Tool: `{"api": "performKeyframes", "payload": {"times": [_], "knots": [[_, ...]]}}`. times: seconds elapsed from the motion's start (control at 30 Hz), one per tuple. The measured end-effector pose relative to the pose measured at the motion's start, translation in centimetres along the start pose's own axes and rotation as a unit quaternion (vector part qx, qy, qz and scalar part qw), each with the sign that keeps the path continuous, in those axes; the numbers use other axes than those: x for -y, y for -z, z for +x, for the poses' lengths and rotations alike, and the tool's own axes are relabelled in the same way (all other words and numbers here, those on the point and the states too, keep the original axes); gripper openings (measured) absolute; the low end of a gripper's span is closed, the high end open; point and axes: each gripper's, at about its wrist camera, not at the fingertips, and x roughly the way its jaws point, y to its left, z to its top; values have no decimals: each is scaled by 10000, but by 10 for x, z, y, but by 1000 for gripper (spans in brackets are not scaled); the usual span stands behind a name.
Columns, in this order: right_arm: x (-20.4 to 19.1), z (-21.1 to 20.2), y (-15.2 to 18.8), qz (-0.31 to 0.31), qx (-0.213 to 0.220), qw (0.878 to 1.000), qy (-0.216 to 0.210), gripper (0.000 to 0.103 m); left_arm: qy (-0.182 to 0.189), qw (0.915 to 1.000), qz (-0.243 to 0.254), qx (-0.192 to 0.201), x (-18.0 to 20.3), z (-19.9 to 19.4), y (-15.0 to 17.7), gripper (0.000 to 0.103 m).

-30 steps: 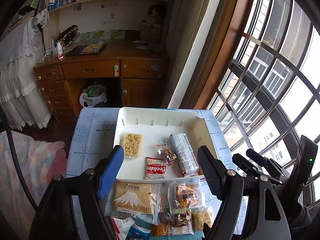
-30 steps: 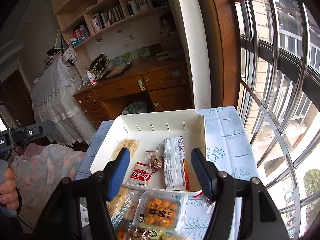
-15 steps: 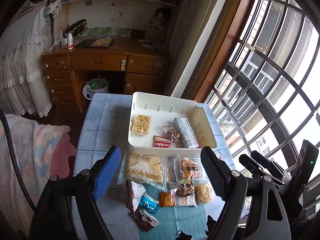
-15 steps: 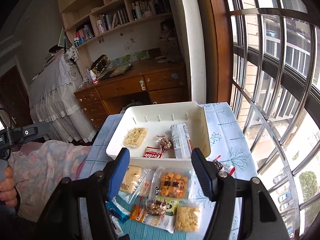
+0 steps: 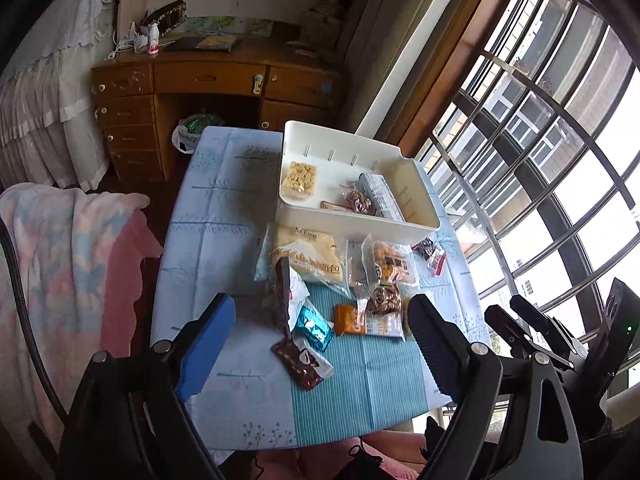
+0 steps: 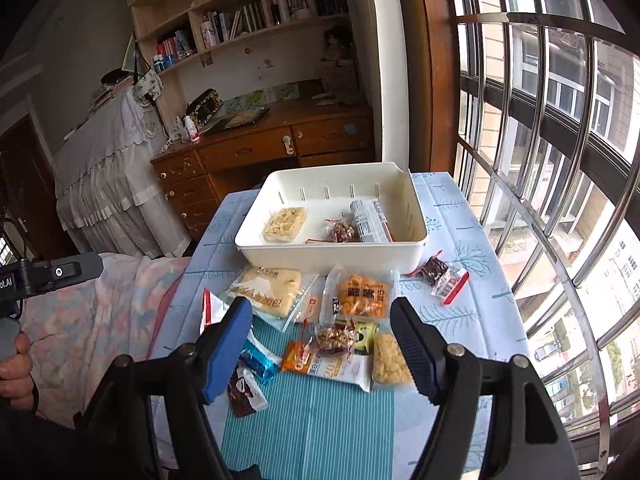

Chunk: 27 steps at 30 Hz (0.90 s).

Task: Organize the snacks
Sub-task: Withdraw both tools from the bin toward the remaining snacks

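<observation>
A white bin (image 5: pixel 416 184) (image 6: pixel 416 204) stands at the far end of a small table and holds a cracker pack (image 6: pixel 285 224), a nut pack and a long wrapped bar (image 6: pixel 370 222). In front of it lies a heap of snacks: a bread bag (image 5: pixel 308 256) (image 6: pixel 266 288), an orange snack pack (image 6: pixel 362 296), a blue candy (image 5: pixel 316 326) and a dark chocolate wrapper (image 5: pixel 300 362). My left gripper (image 5: pixel 320 344) and right gripper (image 6: pixel 322 344) hover over the near side of the heap, jaws opening, nothing between them.
The table wears a pale blue cloth (image 5: pixel 212 216) with a teal striped mat (image 6: pixel 316 424) at its near end. A small dark snack pack (image 6: pixel 438 274) lies right of the bin. A barred window runs along the right, a wooden desk (image 6: pixel 264 148) stands behind, a blanket-covered seat (image 5: pixel 60 248) to the left.
Both grippers have drawn back from the bin towards the near end of the table, so the whole snack heap and the mat now show. Both jaws stand wider.
</observation>
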Motion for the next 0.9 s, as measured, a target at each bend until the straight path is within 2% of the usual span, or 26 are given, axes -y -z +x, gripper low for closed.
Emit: {"api": "performKeyframes", "payload": {"times": [0.23,0.4,0.47,0.57,0.73,0.8,0.9], "knots": [[-7,1,34,-327,-311,9989,93,72,-38,9983,-248,-524,-5,14,33,87],[-2,13,55,-566,-654,9959,283,72,-239,9926,-527,-1066,-12,39,54,87],[4,18,63,-632,-796,9943,323,72,-455,9882,-654,-1306,-15,51,59,87],[12,28,73,-761,-1044,9910,363,72,-558,9802,-1027,-1598,-20,70,65,87],[28,43,83,-881,-1393,9855,409,72,-809,9689,-1387,-1882,-21,97,71,87],[35,49,82,-861,-1530,9839,344,72,-872,9639,-1549,-1981,-21,109,73,87],[44,61,81,-910,-1770,9798,168,72,-1246,9521,-1701,-2215,-22,131,77,87]]}}
